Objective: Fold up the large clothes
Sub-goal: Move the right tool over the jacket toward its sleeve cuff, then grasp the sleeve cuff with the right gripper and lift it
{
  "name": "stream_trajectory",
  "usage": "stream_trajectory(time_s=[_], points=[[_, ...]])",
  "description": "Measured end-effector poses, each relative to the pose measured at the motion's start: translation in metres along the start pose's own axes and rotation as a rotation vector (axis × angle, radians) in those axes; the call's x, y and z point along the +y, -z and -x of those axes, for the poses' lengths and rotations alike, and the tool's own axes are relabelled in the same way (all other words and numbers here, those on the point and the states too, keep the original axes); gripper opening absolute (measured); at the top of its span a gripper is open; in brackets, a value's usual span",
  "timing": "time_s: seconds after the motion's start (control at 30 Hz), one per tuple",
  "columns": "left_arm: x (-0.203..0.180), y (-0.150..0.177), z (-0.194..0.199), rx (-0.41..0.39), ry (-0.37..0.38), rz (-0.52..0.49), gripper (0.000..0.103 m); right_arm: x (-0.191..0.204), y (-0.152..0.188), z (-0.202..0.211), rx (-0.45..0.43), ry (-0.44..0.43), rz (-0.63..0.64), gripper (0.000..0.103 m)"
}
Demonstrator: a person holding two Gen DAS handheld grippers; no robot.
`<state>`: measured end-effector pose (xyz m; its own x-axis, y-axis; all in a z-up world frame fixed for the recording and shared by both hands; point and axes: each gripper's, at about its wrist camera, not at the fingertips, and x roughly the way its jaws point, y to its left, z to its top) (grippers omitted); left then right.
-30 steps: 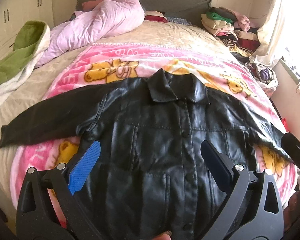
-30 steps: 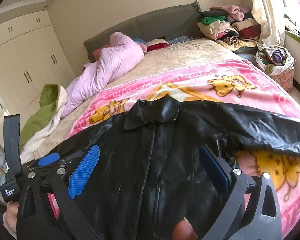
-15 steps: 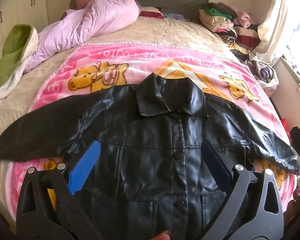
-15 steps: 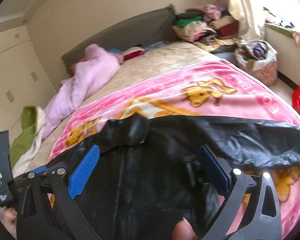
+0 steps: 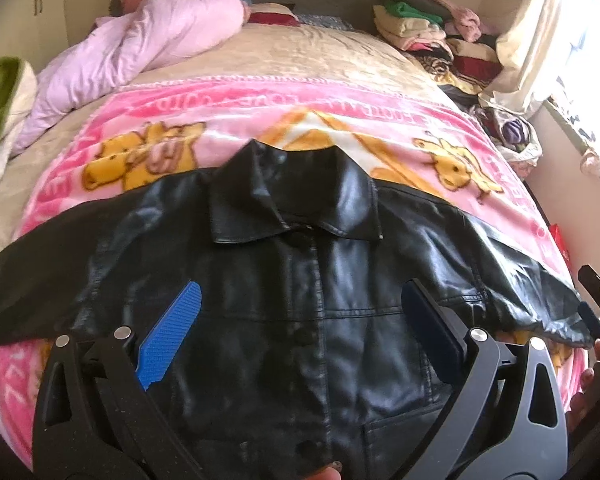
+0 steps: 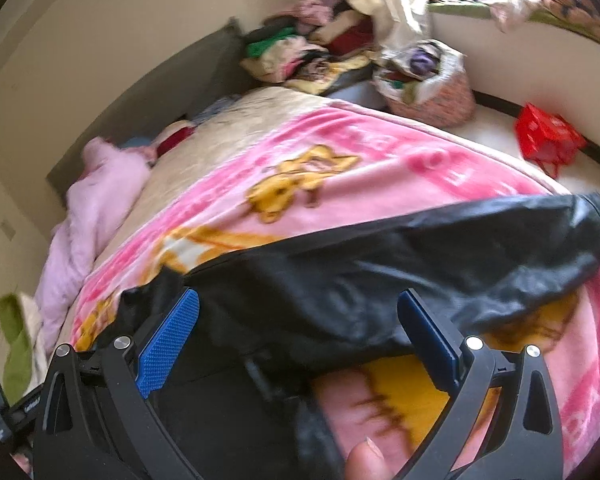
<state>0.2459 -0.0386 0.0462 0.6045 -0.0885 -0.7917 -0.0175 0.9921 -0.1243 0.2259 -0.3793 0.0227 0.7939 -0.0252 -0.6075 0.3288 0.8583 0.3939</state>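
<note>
Two grippers are hovering wide open over a black leather jacket spread front-up on a pink cartoon blanket.
The left gripper is sitting closer to the collar than before; the right gripper has swung toward the right sleeve. Blanket lettering is unreadable. Collar is pointing at the headboard, sleeves running crosswise.

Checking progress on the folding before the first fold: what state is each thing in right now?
Black leather jacket: unfolded, front up, buttoned, sleeves spread out.
Collar: folded down flat.
Right sleeve: stretched out, flat on the blanket.
Pink cartoon blanket: spread over the bed, under the jacket.
Lilac duvet: bunched up near the headboard.
Left gripper: open, empty.
Right gripper: open, empty.
</note>
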Motion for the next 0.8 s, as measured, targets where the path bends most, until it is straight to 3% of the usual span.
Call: stream_trajectory(time_s=[0.23,0.5,0.63,0.8], points=[[-0.029,0.001,-0.029,0.027,0.027,-0.039,0.094,-0.067,-0.005,-0.009,-0.016,0.122,-0.157,0.099],[-0.043,0.013,-0.058,0.087,0.032,-0.059,0.094,-0.147,-0.003,-0.019,-0.032,0.352,-0.394,0.099],[-0.046,0.018,-0.067,0.108,0.020,-0.080,0.094,-0.174,0.000,-0.031,-0.034,0.392,-0.490,0.099],[-0.048,0.020,-0.066,0.109,0.020,-0.090,0.094,-0.196,-0.005,-0.044,-0.064,0.363,-0.590,0.099]])
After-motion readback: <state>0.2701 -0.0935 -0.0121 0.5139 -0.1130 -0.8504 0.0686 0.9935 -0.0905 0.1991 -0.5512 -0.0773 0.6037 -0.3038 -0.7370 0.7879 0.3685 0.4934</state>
